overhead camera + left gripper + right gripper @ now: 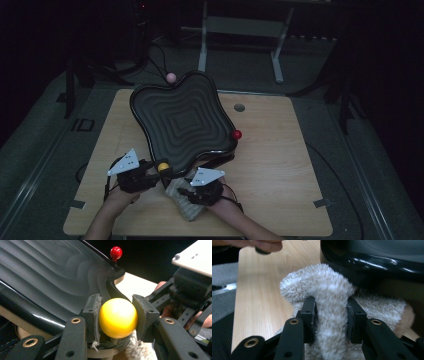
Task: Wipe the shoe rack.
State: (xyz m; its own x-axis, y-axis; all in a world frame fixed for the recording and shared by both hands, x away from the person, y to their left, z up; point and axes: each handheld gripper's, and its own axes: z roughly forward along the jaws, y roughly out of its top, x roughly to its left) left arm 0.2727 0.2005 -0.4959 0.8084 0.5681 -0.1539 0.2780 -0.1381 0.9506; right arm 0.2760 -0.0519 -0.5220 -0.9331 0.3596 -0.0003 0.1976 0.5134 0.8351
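Two grippers at table's [280, 165] near edge. Left gripper [117, 315] clamps yellow ball [118, 317] at black tray's [182, 122] near rim. Right gripper [331, 318] pinches fuzzy cloth [329, 312] just right of it, under tray. Red ball [236, 134] on tray's right rim.

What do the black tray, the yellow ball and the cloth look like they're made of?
Tray: looks like glossy black plastic or lacquer, going by the bright streaks along its rim and smooth stepped ripples; hard to say which. Yellow ball: hard and smooth, probably painted wood or plastic, with a soft sheen. Cloth: fluffy off-white terry or fleece, with a fuzzy pile that bunches up.
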